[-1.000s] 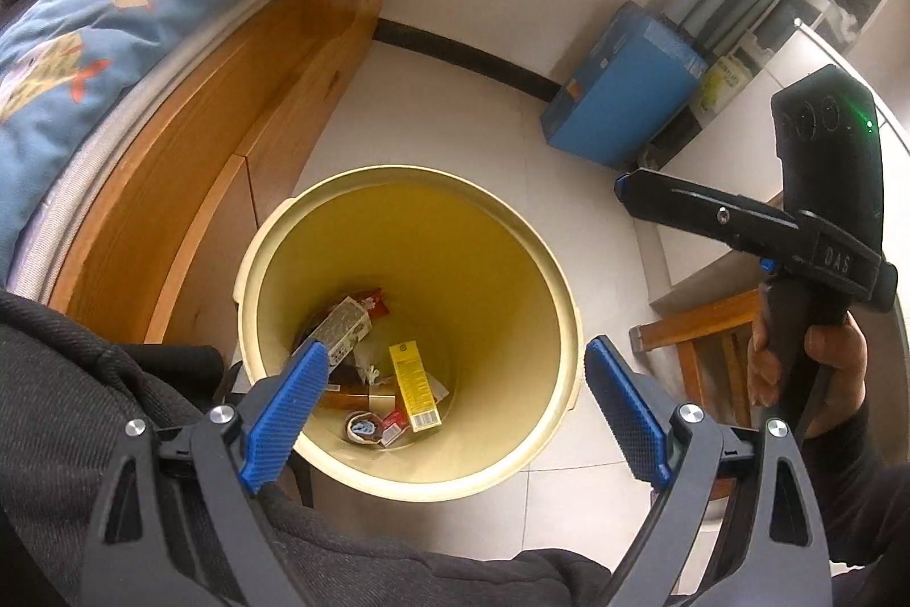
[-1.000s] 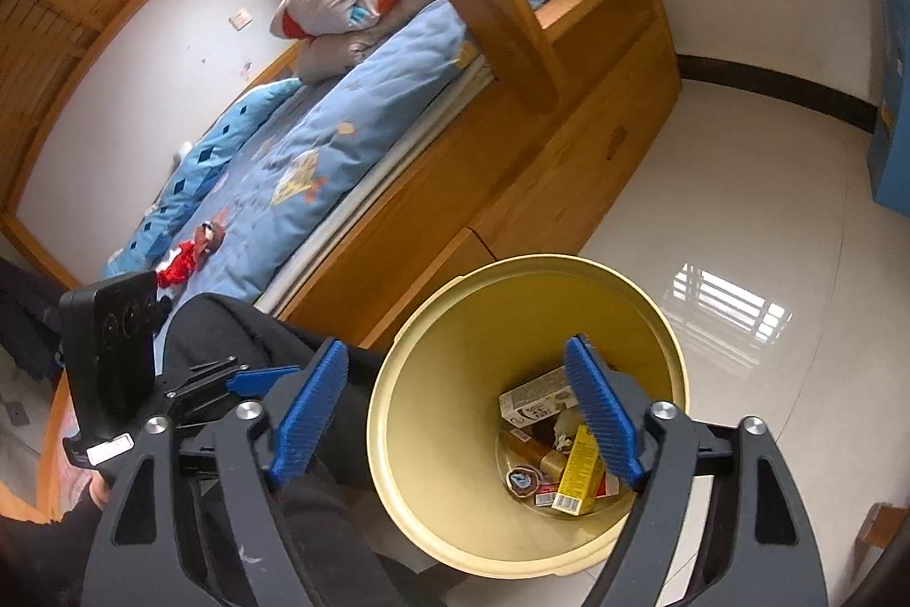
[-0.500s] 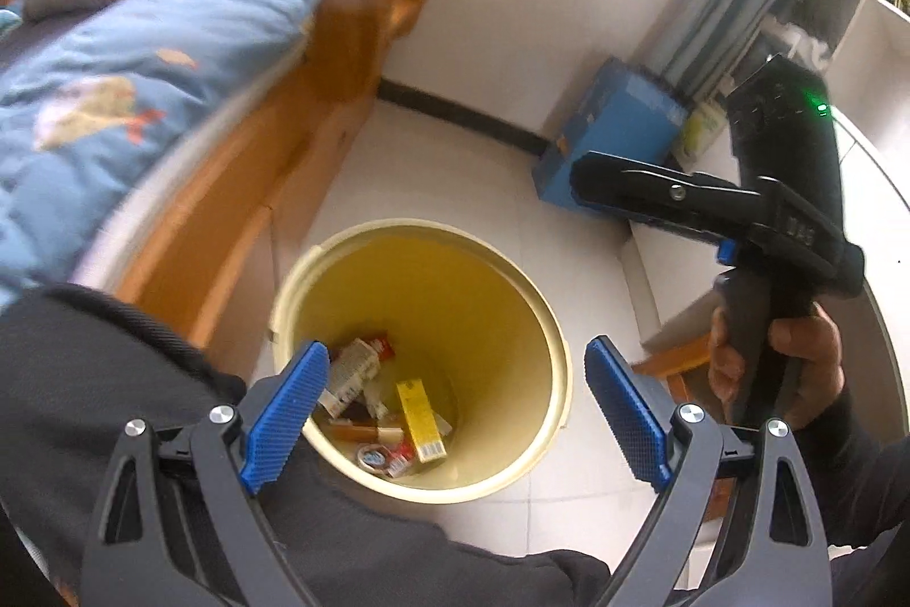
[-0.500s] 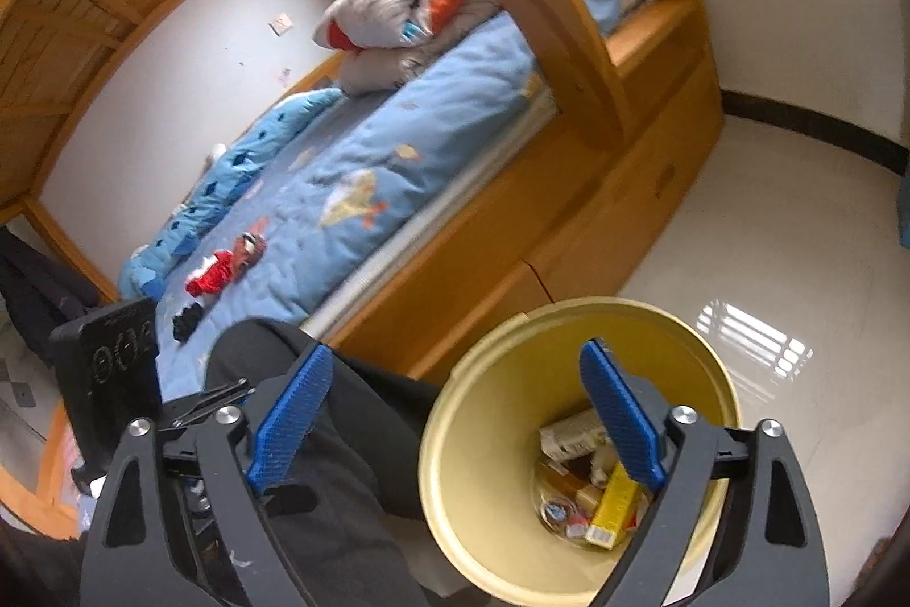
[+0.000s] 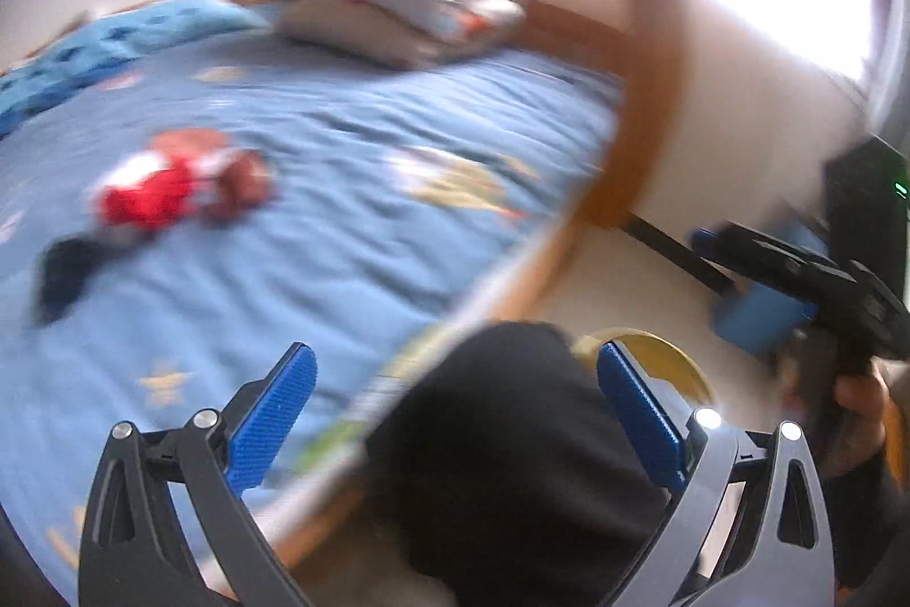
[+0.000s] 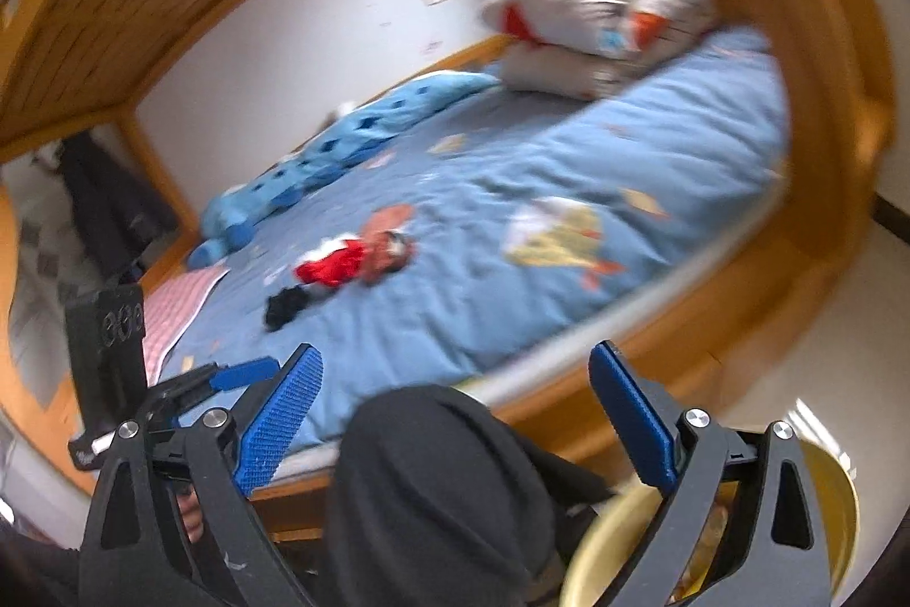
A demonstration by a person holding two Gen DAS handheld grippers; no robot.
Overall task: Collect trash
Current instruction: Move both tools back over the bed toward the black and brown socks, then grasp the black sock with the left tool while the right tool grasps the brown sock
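Red, white and brown trash wrappers point(image 6: 355, 257) lie on the blue bedspread, with a small black item point(image 6: 284, 308) beside them; they also show blurred in the left wrist view point(image 5: 176, 183), the black item point(image 5: 60, 274) to their left. The yellow bin point(image 6: 824, 510) is at the lower right, mostly hidden by my right gripper; its rim point(image 5: 654, 351) shows in the left wrist view. My left gripper point(image 5: 455, 428) is open and empty. My right gripper point(image 6: 455, 428) is open and empty. Both are over my dark-clothed knee, short of the bed.
A wooden bunk bed frame point(image 6: 819, 95) surrounds the blue mattress point(image 6: 569, 186). Pillows point(image 6: 603, 15) lie at the head, a blue blanket point(image 6: 341, 157) along the wall. A blue box point(image 5: 756, 311) stands on the tiled floor. My knee point(image 6: 438, 493) is between the grippers.
Both grippers have swung up and left from above the yellow bin towards the bed. The bin has dropped to the frame edges. Both stay open and empty.
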